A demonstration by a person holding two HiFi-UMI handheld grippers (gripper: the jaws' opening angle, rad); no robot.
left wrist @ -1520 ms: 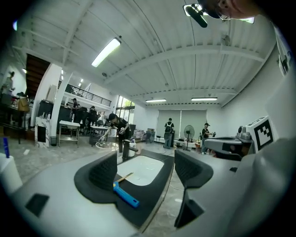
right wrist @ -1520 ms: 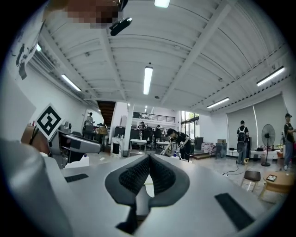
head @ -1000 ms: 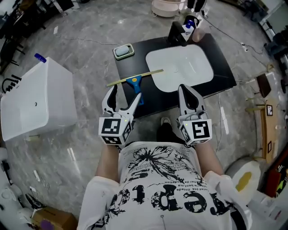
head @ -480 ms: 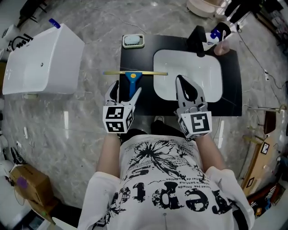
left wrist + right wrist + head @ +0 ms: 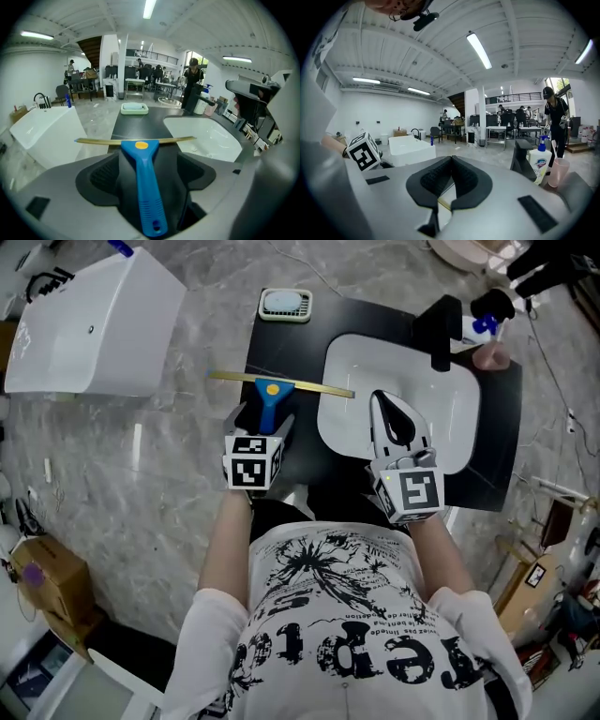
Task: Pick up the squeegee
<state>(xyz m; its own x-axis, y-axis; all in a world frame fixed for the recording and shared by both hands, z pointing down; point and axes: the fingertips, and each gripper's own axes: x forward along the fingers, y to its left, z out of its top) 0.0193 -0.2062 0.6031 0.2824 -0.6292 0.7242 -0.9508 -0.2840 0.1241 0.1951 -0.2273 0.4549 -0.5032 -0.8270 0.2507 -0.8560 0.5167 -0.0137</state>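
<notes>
One squeegee point(image 5: 270, 397) lies inside your wide left hand-held gripper point(image 5: 147, 169); only the left gripper view shows side gaps. Right hand-held gripper point(image 5: 451, 174): closed, empty.

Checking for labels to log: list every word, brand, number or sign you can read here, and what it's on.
Nothing reads clearly enough to quote.
T-shirt: large ornate lettering, too stylised to read reliably.
Pump bottle: blue label, too small to read.
Left marker cube, right marker cube: black square patterns, no words.

The squeegee point(image 5: 142, 185) handle lies loose inside the open left claw point(image 5: 147, 163), sink point(image 5: 208, 137) just beside.
</notes>
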